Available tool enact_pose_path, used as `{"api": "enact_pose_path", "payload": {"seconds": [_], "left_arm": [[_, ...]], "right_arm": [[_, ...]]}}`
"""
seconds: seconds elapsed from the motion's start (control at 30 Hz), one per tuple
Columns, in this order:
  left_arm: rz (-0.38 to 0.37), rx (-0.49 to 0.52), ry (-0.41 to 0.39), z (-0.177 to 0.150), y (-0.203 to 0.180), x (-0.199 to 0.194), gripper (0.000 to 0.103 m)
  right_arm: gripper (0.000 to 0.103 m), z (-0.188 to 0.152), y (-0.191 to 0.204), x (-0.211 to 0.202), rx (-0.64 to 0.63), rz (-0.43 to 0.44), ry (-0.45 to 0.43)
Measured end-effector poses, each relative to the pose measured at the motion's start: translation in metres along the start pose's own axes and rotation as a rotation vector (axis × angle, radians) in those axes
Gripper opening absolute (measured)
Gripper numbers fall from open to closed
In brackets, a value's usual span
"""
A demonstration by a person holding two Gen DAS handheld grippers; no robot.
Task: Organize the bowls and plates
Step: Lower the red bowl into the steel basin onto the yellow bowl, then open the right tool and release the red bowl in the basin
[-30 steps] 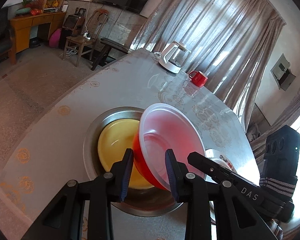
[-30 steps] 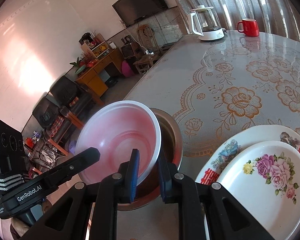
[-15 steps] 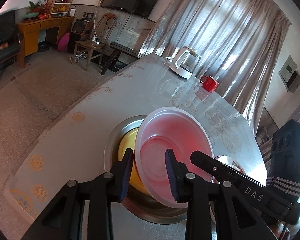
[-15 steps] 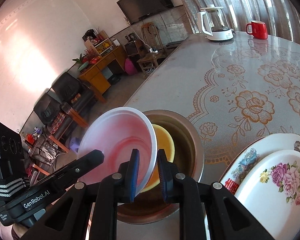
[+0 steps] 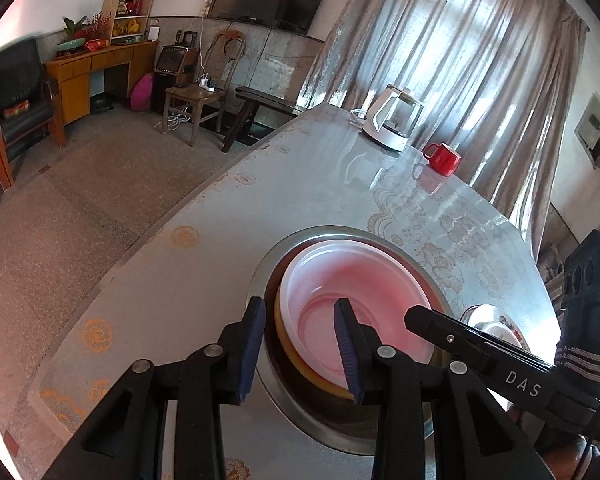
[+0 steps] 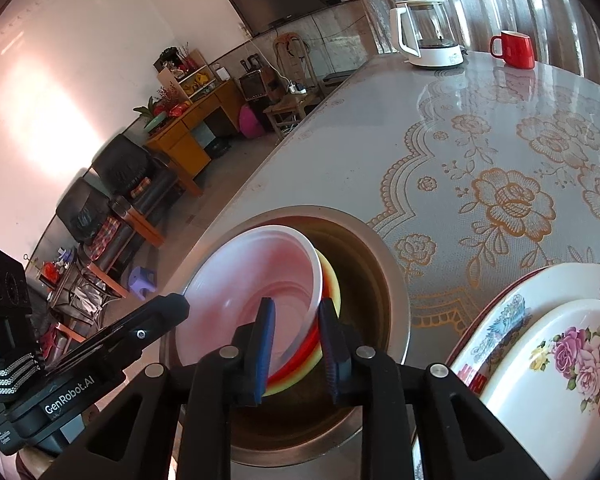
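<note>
Bowls first: our right gripper (image 6: 296, 350) straddles the near rim of the red bowl (image 6: 260, 296), one pad inside and one outside. Its jaws are opening, and a gap shows beside the rim, so we judge the grip is letting go rather than clamping. Our left gripper (image 5: 300, 350) straddles the opposite edge of the same bowl, seen there as pink inside (image 5: 352, 304). Its jaws stand apart, and neither pad clearly presses the wall.

Outward from the tongs, the red bowl sits nested in a yellow bowl (image 6: 332, 284), and both rest inside a wide metal basin (image 6: 392, 276) on the table (image 6: 380, 136). From the right wrist view the red bowl looks slightly tilted toward the left; from the left wrist view it looks nearly seated.

Just beside the basin on the right, two flowered plates (image 6: 560, 360) lie stacked, the smaller on the larger. A red rim peeks from under them; we cannot tell what it belongs to.

Farther off stand a kettle (image 6: 428, 36) and a red mug (image 6: 514, 50), well apart from the work.

Our judgement: bowl stacking is close to done, plates already piled. Left to do: free both tongs, check the bowl settles level.
</note>
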State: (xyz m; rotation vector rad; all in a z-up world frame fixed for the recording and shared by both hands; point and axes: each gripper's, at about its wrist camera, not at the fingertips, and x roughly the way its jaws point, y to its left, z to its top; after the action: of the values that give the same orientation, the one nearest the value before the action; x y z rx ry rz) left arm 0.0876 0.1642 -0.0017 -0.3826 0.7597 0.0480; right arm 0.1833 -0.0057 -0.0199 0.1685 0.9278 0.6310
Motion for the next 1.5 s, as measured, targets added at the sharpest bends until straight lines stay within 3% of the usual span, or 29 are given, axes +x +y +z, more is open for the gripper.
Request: {"api": "enact_pose_path", "payload": {"seconds": [0.3,0.67,0.87,1.27,1.5], "left_arm": [[0.033,0.014,-0.018,0.000,-0.001,0.002,0.036],[0.066,-0.004,0.006,-0.009,0.009,0.007,0.044],[0.070,0.000,0.009,-0.011,0.010,0.006,0.044],[0.053,0.003,0.012,-0.015,0.014,0.008,0.048],[0.039,-0.023,0.015,-0.016,0.021,0.007,0.051]], "right_arm": [[0.022,-0.007,-0.003,-0.001,-0.006,-0.034,0.001],[0.026,-0.012,0.008,-0.007,-0.071,-0.085,-0.002],[0.031,-0.010,0.007,-0.006,-0.080,-0.069,0.019],[0.036,-0.009,0.036,0.000,-0.287,-0.276,0.024],[0.049,-0.001,0.043,0.000,-0.354,-0.351,0.040]]}}
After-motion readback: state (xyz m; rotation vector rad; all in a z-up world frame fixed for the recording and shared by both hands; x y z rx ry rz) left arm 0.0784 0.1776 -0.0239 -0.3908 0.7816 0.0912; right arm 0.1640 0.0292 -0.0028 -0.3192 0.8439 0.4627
